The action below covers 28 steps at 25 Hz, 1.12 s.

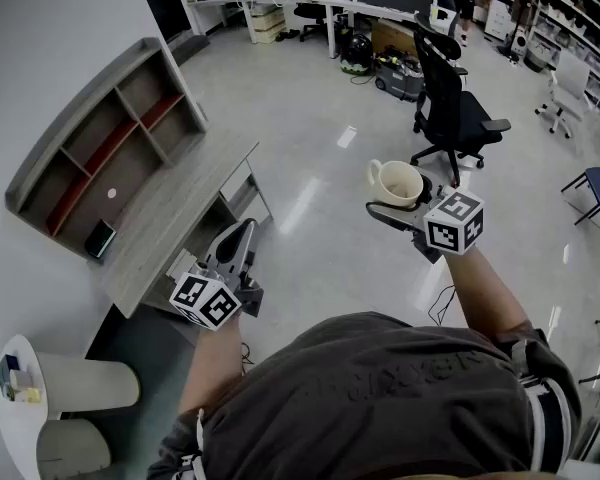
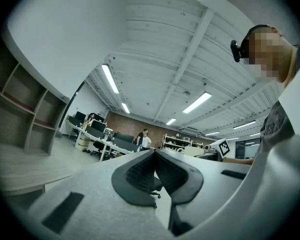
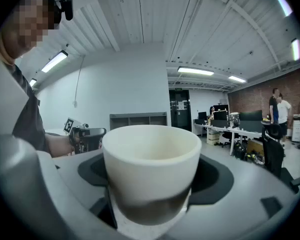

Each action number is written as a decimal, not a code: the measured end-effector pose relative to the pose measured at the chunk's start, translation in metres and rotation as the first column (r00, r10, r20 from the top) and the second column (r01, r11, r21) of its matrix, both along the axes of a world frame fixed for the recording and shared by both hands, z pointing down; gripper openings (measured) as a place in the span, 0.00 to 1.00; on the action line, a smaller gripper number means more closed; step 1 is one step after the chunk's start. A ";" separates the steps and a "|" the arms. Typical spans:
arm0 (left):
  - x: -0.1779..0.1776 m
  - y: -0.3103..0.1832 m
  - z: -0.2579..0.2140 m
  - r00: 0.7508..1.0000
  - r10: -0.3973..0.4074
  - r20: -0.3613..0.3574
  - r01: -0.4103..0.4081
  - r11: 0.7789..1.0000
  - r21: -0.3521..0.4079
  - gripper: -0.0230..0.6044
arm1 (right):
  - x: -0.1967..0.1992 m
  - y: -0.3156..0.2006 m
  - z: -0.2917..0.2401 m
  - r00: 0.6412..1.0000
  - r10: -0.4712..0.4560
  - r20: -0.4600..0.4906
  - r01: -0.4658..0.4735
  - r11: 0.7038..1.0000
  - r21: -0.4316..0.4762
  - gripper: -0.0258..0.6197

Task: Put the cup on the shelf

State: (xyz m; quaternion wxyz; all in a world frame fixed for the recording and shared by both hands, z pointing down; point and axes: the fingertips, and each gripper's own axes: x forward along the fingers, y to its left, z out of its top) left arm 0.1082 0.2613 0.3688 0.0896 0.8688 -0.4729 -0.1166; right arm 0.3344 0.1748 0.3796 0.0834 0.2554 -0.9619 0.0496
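Cup [image 3: 150, 151] base — unseen, low between right tongs [image 3: 151, 176]

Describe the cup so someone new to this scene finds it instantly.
In the head view, start at the shelf unit on the left and cross the glossy floor rightwards to the black office chair. Just below it in the picture, the right gripper clamps a cream cup, mouth up. The left gripper is shut on nothing, so the cup is the only thing held.
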 end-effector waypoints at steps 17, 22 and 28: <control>0.025 -0.016 -0.004 0.999 -0.033 0.007 0.033 0.999 0.005 0.03 | 0.016 -0.017 -0.007 0.998 -0.063 0.025 0.063 0.998 -0.004 0.71; 0.049 -0.020 -0.002 0.999 -0.052 0.011 0.052 0.999 0.009 0.03 | 0.037 -0.021 -0.005 0.995 -0.095 0.026 0.095 0.995 -0.004 0.71; 0.081 -0.031 0.002 0.998 -0.064 0.006 0.064 0.998 0.008 0.03 | 0.063 -0.034 0.000 0.993 -0.118 0.020 0.118 0.993 -0.008 0.71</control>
